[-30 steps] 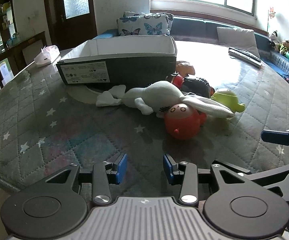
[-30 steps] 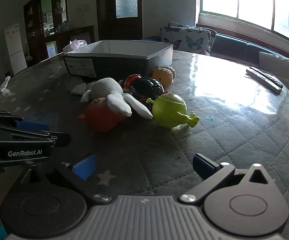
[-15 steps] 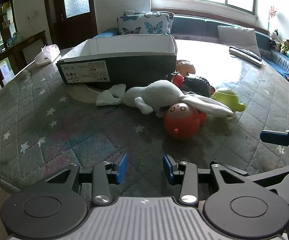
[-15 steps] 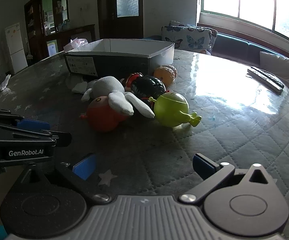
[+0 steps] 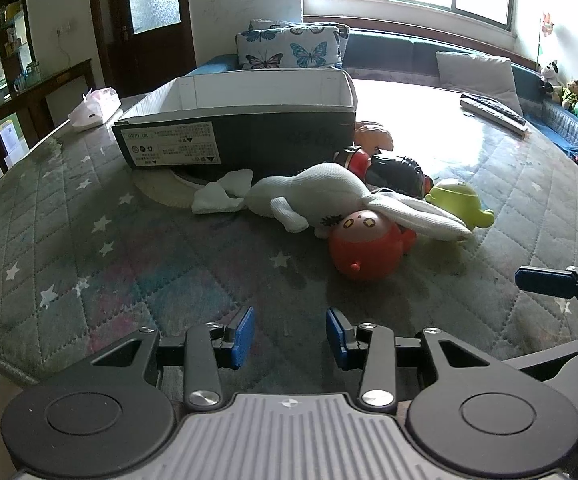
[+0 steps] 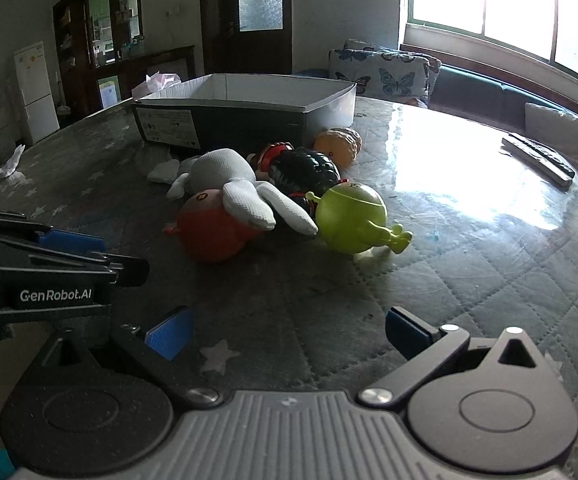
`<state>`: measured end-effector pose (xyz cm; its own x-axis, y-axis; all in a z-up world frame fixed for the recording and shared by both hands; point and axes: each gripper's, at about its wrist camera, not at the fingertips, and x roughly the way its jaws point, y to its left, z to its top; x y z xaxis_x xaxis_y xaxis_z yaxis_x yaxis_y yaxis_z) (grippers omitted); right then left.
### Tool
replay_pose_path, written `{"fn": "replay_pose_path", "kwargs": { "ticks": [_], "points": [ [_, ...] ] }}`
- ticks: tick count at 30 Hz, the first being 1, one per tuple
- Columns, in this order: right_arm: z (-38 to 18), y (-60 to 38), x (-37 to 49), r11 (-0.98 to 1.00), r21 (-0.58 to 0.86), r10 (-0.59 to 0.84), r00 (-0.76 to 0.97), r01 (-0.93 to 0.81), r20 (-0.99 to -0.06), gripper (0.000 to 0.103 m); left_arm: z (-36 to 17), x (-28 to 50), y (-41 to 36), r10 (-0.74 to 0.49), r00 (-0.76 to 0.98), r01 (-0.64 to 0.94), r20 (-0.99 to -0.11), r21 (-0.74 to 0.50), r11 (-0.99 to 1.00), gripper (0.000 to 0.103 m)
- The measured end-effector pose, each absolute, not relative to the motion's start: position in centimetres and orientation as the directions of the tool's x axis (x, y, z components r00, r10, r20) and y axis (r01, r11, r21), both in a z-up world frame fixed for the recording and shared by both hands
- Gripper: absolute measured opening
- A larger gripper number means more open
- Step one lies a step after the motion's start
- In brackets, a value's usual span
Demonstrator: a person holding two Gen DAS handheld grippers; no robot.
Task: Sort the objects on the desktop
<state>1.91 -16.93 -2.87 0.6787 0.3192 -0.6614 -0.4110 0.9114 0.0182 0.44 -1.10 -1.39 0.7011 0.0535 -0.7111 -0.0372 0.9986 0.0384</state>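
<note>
A heap of toys lies mid-table in front of a dark open box [image 5: 241,136] [image 6: 249,120]: a white plush rabbit [image 5: 321,196] [image 6: 229,184] draped over a red round toy [image 5: 365,248] [image 6: 209,232], a black and red toy [image 5: 397,168] [image 6: 305,172], a green alien toy [image 5: 459,204] [image 6: 353,220] and an orange toy [image 5: 373,136] [image 6: 339,146]. My left gripper [image 5: 289,336] hovers near the table's front edge, open and empty, short of the red toy. My right gripper [image 6: 285,330] is open wider, empty, in front of the green toy.
The quilted star-patterned table cover [image 5: 89,248] spreads to the left. Remote controls [image 5: 493,112] [image 6: 537,156] lie at the far right. A tissue pack [image 5: 93,108] sits at the far left edge, crumpled paper [image 6: 9,164] farther left. A sofa with cushions stands behind.
</note>
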Motion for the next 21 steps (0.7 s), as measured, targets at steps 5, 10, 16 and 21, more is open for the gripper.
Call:
{"fn": "replay_pose_path", "kwargs": {
  "ticks": [5,10,16,21],
  "points": [
    [-2.84,-16.83,2.02,0.91,0.019,0.322,0.677,-0.414,-0.662,0.103,-1.34,0.62,-1.17,0.054,0.7,-0.037,-0.712,0.039,0.999,0.042],
    [-2.9,-16.85,2.24,0.911,0.023,0.323,0.676,-0.412,-0.662,0.103,-1.31,0.81,-1.16,0.056,0.699,-0.04,-0.713,0.039,0.998,0.042],
    [-2.78,-16.75,2.41,0.908,0.024,0.328,0.677,-0.417,-0.659,0.103,-1.29,1.13,-1.2,0.051,0.697,-0.037,-0.715,0.035,0.999,0.042],
    [-2.67,-16.48,2.59,0.903,0.021,0.336,0.676,-0.429,-0.656,0.103,-1.22,1.43,-1.04,0.049,0.696,-0.039,-0.716,0.03,0.999,0.042]
  ]
}}
